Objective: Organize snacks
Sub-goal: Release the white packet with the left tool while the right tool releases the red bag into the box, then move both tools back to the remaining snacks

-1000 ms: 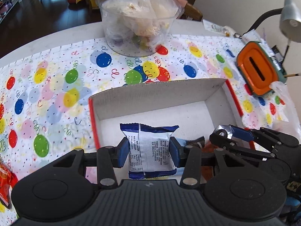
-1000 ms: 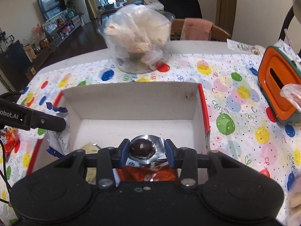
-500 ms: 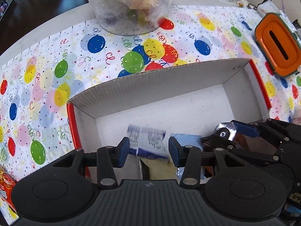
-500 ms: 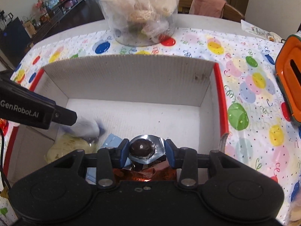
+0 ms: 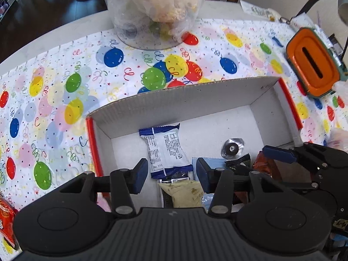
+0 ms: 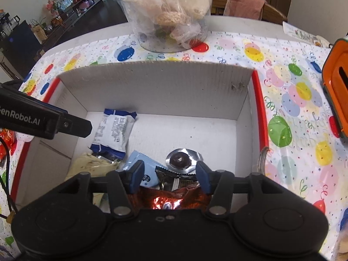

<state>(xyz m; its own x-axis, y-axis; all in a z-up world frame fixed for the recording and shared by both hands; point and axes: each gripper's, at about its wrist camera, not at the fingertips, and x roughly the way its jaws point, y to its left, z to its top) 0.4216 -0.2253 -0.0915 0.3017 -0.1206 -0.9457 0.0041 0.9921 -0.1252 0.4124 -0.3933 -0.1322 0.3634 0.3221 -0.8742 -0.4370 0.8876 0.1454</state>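
Observation:
A white cardboard box with red edges sits on the balloon-print cloth. Inside lie a blue-and-white snack packet, a silver foil cup with a dark chocolate, a light blue packet, a beige packet, a dark wrapper and a red foil bag. My left gripper is open and empty above the blue-and-white packet. My right gripper is open and empty just above the foil cup.
A clear plastic tub of bagged snacks stands beyond the box. An orange lidded container sits at the right. A red snack packet lies left of the box. A chair with a pink cloth stands behind the table.
My left gripper opened and dropped the blue-and-white packet into the box. My right gripper opened and released the foil chocolate cup onto the box floor. Both moved over the box.

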